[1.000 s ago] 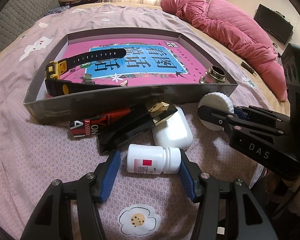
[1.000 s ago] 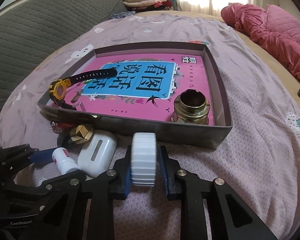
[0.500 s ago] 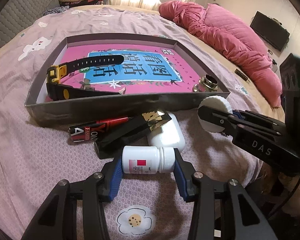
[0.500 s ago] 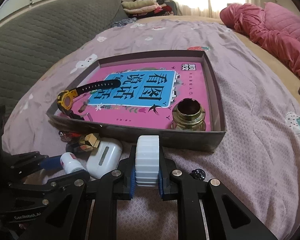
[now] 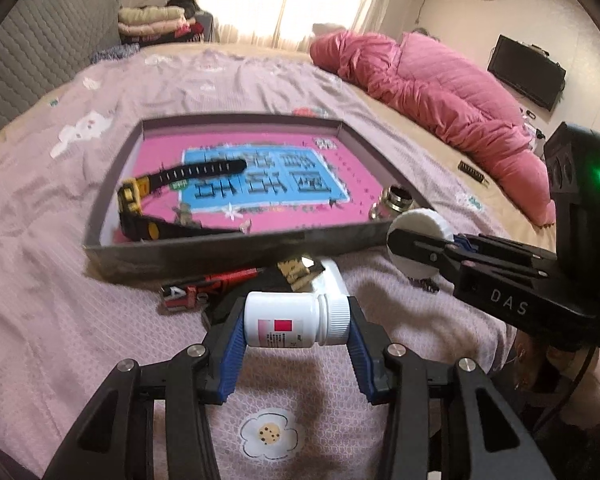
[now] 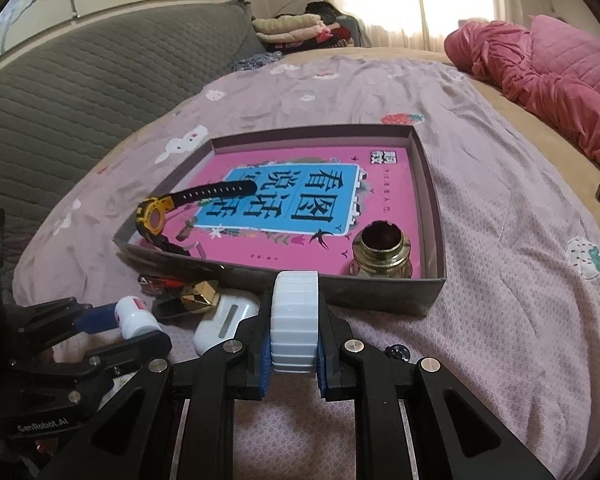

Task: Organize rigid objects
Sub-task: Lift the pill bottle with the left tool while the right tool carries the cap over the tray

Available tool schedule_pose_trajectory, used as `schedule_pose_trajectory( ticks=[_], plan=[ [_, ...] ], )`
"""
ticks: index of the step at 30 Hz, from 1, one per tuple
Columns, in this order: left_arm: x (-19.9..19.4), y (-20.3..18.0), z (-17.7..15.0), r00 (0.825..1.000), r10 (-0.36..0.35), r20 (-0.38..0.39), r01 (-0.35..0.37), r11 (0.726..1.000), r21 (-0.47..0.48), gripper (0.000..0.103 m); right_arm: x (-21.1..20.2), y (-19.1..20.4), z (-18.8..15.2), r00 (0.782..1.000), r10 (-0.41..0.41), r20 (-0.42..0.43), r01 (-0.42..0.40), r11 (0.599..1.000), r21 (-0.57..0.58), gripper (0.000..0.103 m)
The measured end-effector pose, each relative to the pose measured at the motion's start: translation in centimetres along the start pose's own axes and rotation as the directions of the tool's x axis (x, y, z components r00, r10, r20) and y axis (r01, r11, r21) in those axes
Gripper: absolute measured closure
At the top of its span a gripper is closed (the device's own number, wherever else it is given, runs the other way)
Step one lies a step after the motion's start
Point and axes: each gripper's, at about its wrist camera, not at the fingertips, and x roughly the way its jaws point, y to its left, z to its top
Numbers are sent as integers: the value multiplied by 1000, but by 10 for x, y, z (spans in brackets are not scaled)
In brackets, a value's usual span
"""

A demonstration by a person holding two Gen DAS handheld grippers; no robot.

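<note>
Claws tilt downward over the bed: left claw [image 5: 296,326] clamps pill bottle [image 5: 290,320], right claw [image 6: 293,342] clamps white lid [image 6: 294,320].

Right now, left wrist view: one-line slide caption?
Left gripper clamps a white pill bottle sideways before the shallow box; right gripper holds a white ribbed disc.

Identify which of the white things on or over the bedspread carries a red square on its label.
The white pill bottle, held sideways in the left hand-held gripper. The white ribbed disc and white case show no red.
</note>
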Motion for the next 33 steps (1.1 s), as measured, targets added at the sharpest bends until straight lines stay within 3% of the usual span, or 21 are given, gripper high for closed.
schedule_pose_trajectory(
  ticks=[33],
  plan=[
    [-21,12,30,983,81,165,-89,995,41,57,-19,19,25,992,57,113,-53,998,-45,86]
  ],
)
